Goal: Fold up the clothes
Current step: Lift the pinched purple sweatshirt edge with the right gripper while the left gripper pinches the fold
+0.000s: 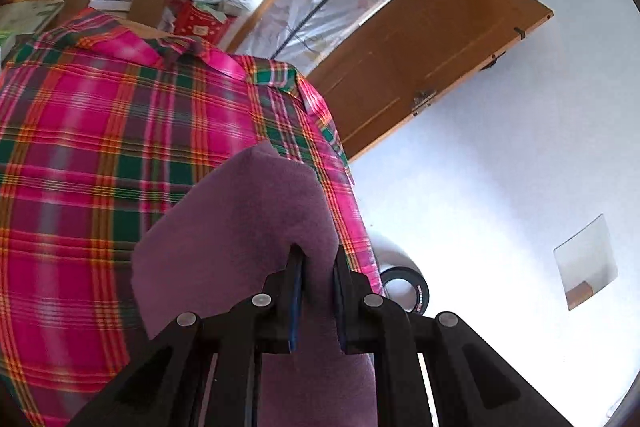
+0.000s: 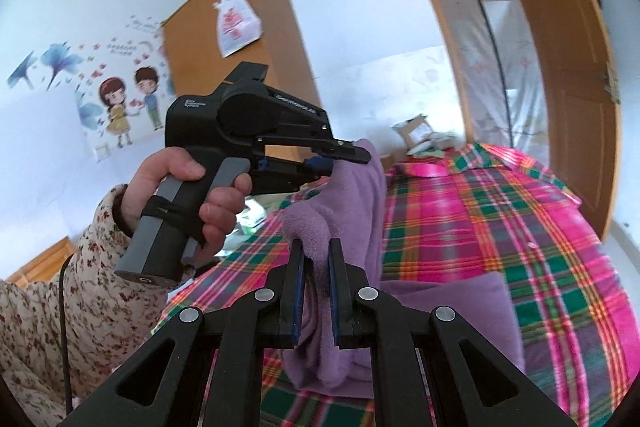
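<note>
Both the left gripper [image 1: 316, 291] and right gripper [image 2: 314, 287] are clamped on the purple fleece garment [image 2: 360, 203], lifted above the plaid bedspread [image 2: 500, 219], mid-fold, not yet laid flat.

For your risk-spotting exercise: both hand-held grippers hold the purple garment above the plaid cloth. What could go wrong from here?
1. The left hand-held gripper and the right hand-held gripper each pinch only a small bunch of the purple garment, so the fleece might slip out.
2. Its lower part lies crumpled on the plaid cloth; pulling may drag that cloth or set an uneven fold.
</note>
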A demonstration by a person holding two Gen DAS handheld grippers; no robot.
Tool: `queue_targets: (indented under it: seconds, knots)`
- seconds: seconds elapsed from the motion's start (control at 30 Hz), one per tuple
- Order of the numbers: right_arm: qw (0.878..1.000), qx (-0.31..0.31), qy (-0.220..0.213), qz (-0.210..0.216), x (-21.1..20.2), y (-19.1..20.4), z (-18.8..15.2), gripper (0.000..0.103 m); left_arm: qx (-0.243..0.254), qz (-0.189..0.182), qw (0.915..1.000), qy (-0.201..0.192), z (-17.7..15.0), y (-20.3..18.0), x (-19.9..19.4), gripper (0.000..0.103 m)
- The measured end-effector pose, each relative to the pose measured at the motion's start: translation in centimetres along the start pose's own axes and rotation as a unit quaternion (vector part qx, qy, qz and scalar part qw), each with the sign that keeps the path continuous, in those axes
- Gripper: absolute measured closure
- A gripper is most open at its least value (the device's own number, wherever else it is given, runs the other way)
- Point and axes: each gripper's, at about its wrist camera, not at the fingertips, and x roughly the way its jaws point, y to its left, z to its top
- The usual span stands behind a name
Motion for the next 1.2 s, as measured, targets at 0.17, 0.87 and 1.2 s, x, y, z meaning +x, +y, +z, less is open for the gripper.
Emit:
queue_targets:
  seconds: [0.17, 0.87, 1.2]
  knots:
    - [0.999, 0.031, 0.007, -0.027, -0.3, -3.2, -0.8, 0.092, 0.011, 0.002, 0.9996, 0.028, 0.1, -1.8, 3.9, 0.089]
    - [0.977, 0.157, 0.065, -0.125, -0.3, -14.8, -5.9, 0.092, 0.003, 0.038, 0.9877, 0.152, -2.3, -1.2, 19.3, 0.087]
    - [0.967, 0.195, 0.087, -0.142, -0.6, -17.0, -8.0, 0.091, 0.016, 0.001, 0.9871, 0.159, -2.4, -0.9, 18.9, 0.083]
